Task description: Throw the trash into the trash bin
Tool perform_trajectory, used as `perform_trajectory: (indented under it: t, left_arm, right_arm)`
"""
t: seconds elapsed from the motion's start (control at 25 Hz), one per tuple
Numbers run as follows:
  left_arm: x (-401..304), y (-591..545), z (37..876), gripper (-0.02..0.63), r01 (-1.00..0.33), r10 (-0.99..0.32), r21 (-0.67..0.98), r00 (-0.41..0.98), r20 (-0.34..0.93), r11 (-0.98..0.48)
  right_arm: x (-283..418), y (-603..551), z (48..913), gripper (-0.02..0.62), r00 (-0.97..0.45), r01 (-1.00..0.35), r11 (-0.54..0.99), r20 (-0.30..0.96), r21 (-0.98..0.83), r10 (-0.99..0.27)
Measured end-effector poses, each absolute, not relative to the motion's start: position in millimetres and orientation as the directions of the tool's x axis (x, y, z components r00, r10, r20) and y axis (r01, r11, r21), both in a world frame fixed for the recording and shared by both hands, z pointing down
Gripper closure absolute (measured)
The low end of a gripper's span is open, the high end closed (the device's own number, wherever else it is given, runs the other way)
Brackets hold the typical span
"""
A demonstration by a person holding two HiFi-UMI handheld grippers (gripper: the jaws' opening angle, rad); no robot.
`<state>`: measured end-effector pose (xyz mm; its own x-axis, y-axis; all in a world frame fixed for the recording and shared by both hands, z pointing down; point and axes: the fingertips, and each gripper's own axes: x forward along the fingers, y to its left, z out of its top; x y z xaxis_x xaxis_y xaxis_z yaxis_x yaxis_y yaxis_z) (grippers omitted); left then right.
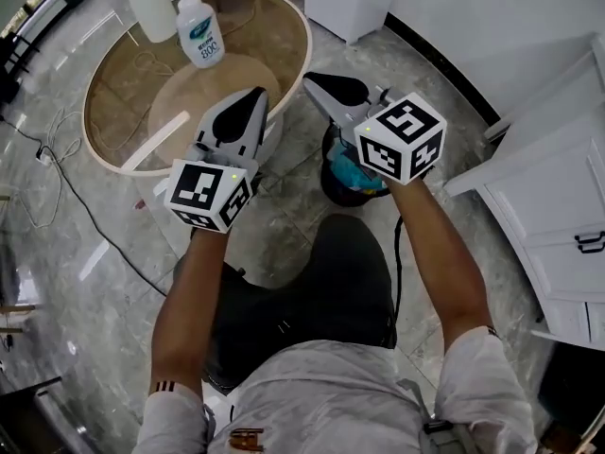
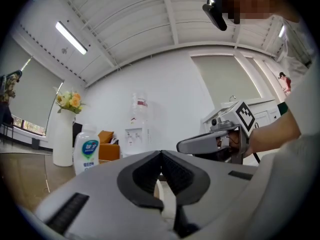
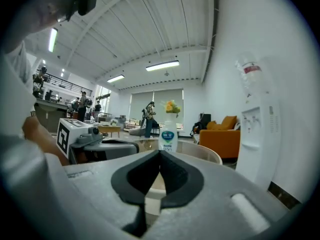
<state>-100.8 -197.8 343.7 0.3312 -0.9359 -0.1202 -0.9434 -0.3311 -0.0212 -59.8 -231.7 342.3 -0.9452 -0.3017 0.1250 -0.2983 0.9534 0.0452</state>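
Note:
In the head view a dark round trash bin [image 1: 333,189] stands on the floor by the person's knees. Blue-green trash [image 1: 348,172] lies inside it, partly hidden by my right gripper's marker cube. My right gripper [image 1: 312,81] is held above the bin, jaws shut with nothing between them [image 3: 160,154]. My left gripper [image 1: 257,95] is beside it at the table's near rim, also shut and empty [image 2: 161,154]. Each gripper view shows the other gripper alongside, the right one [image 2: 200,144] and the left one [image 3: 107,146].
A round glass table with a pale wooden rim [image 1: 304,41] carries a white bottle with a blue label [image 1: 200,31] and a white vase [image 1: 151,3]. White cabinets [image 1: 558,206] stand to the right, cables [image 1: 57,159] lie on the floor at the left. A water dispenser [image 3: 255,129] is nearby.

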Motion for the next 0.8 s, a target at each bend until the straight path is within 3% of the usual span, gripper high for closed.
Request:
perform_trajectory:
  t: [0.36,0.8]
  left_arm:
    - [-157.8,-183.9,304.3,0.607,-0.974,-0.962,-0.054,0.227,-0.149,-0.221]
    - [-241.5,-202.8,296.5,0.607,-0.978,-0.987,-0.161,0.144,-0.065,-0.132]
  right_arm:
    - [-142.6,-227.4,299.8,0.594,-0.982,-0.137,0.987,0.117,0.082,-0.146]
    - [-211.9,-259.1,284.5,0.577,-0.981,-0.122,0.989,0.143,0.082,-0.133]
